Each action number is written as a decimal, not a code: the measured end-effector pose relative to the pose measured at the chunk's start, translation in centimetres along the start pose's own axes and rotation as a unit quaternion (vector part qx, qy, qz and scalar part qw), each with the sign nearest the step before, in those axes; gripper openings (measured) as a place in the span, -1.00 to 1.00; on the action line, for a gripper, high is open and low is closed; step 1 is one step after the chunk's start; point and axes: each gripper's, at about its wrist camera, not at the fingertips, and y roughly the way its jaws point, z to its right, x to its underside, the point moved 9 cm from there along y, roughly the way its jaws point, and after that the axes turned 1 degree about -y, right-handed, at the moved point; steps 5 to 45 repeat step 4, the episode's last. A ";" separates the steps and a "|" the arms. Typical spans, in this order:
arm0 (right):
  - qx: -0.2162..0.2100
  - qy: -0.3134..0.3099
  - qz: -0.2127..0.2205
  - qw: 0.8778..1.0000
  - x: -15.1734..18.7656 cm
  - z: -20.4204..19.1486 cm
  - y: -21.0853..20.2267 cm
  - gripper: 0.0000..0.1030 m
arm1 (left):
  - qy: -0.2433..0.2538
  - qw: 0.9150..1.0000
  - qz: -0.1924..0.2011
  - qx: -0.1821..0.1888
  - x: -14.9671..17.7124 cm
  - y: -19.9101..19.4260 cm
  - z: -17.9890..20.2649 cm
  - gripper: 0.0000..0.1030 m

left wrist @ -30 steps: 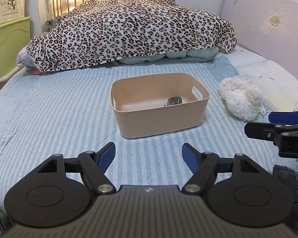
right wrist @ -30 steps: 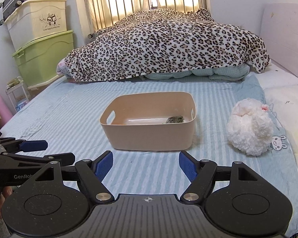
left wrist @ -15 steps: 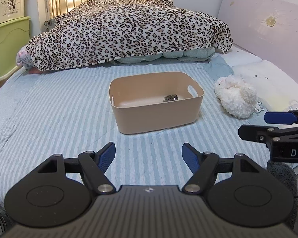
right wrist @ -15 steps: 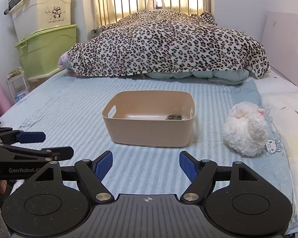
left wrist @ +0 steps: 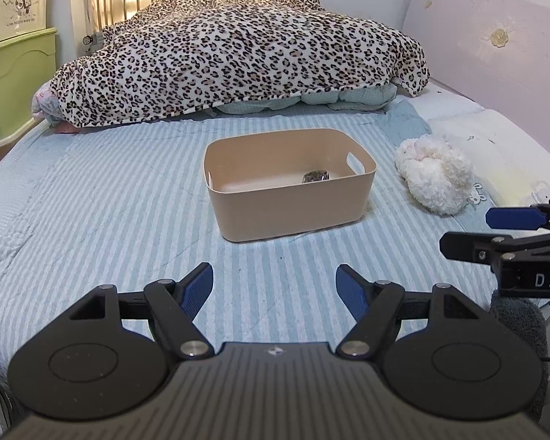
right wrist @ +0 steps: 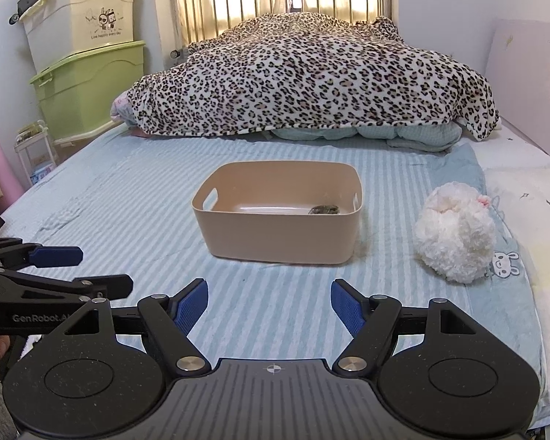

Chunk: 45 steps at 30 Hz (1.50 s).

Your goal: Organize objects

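Both views show empty tools. From my left gripper (left wrist: 274, 286), spread wide, the plush toy (left wrist: 434, 176) lies far right of the bin (left wrist: 289, 198). My right gripper (right wrist: 268, 302), equally spread, sits nearer the toy, ahead-right.

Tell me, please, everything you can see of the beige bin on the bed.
The beige bin is a rectangular open tub with rounded corners, smooth and plastic-looking, with a cut-out handle slot in each short wall. It stands upright on the blue striped sheet, apart from the white plush toy to its right. Inside, near the right end, lies one small dark object. Neither gripper touches it.
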 end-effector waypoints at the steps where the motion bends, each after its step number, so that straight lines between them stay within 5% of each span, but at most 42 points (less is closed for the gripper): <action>1: -0.001 0.001 -0.001 1.000 0.1 0.0 0.1 0.48 | 0.000 1.000 0.001 -0.001 -0.1 0.0 -0.1 0.45; 45: -0.004 0.001 -0.002 1.000 0.0 -0.2 0.2 0.48 | 0.000 1.000 0.002 -0.004 -0.1 -0.1 -0.2 0.45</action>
